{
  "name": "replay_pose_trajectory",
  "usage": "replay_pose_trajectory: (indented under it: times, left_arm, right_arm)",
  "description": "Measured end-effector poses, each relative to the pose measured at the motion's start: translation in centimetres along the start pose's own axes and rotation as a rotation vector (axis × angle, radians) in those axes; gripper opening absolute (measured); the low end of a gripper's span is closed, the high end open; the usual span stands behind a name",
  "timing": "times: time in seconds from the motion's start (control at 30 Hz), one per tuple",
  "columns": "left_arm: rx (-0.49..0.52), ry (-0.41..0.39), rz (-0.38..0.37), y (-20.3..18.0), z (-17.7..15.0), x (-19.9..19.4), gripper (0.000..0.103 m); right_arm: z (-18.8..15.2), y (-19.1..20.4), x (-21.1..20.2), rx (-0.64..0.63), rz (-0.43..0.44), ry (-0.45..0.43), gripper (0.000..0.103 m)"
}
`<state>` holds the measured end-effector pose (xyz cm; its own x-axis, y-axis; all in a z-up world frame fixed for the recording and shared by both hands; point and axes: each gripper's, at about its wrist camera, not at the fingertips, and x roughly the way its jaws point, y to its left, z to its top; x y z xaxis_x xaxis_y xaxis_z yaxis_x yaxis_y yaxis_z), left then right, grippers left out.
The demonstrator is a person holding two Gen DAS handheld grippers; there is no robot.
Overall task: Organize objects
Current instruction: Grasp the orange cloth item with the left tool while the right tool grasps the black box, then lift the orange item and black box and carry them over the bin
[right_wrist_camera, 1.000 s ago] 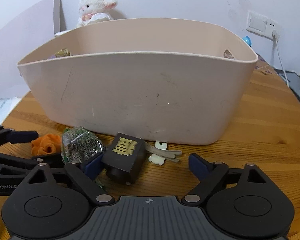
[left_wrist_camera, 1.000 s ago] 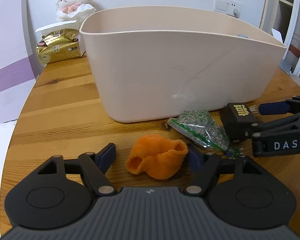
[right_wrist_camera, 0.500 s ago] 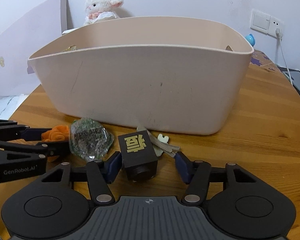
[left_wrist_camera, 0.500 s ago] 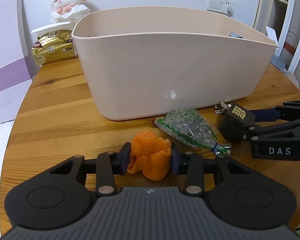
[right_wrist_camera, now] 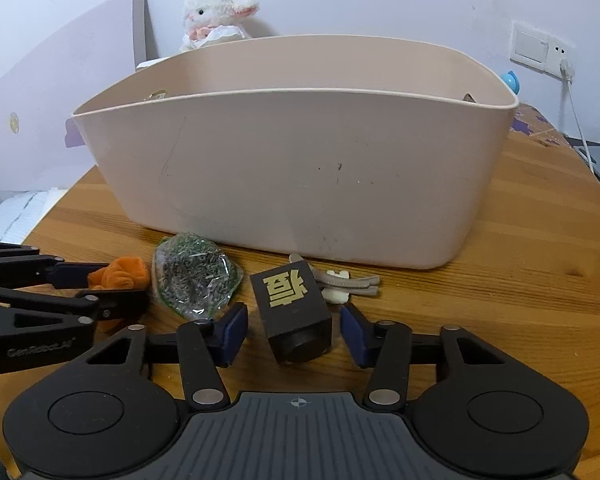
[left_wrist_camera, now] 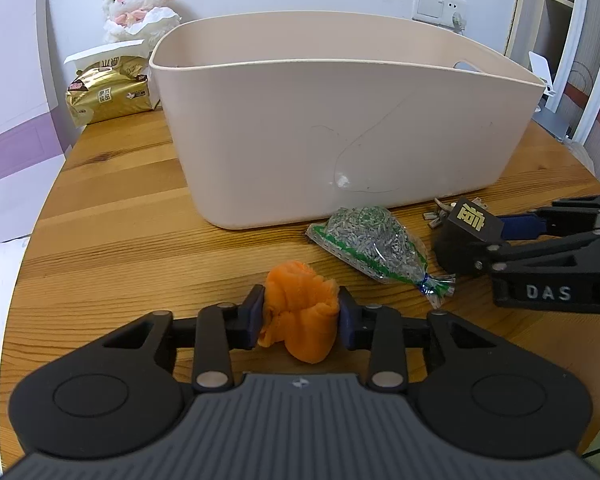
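Left gripper [left_wrist_camera: 300, 314] now clamps orange cloth [left_wrist_camera: 300, 310]; right view shows black cube [right_wrist_camera: 294, 312] unpinched.

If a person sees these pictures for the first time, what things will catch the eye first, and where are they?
The big beige tub fills the middle of the wooden table. In front of it, the left tongs squeeze an orange cloth, and the right tongs stand open around a black cube with a gold sign.

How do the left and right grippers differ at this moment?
The left gripper is shut on the orange cloth, squeezing it; the right gripper is open, pads clear of the black cube. The cloth is soft and crumpled; the cube is rigid with a gold character. Both face the beige bin.
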<state>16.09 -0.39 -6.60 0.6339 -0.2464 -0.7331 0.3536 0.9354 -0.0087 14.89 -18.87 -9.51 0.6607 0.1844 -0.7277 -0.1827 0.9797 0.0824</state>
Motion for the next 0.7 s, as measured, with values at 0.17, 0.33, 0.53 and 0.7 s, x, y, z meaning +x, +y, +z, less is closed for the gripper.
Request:
replay_pose_trajectory:
  times: [0.17,0.33,0.53,0.7]
  left_arm:
    - [-0.023,0.005,0.005,0.4,0.0,-0.1,0.026]
    - [-0.02,0.008,0.012,-0.1,-0.2,-0.8,0.023]
    - [-0.011,-0.023,0.019,-1.1,-0.2,-2.8,0.023]
    - [-0.01,-0.058,0.031,-1.7,-0.1,-5.1,0.023]
  right_arm:
    - [-0.4,0.2,-0.6,-0.019,0.0,0.008,0.03]
    - [-0.9,-0.3,-1.9,-0.003,0.01,-0.001,0.03]
    - [-1.0,-0.5,-4.6,0.002,-0.012,-0.029,0.029]
    - [-1.1,-0.4,-7.6,-0.003,-0.013,-0.078,0.029]
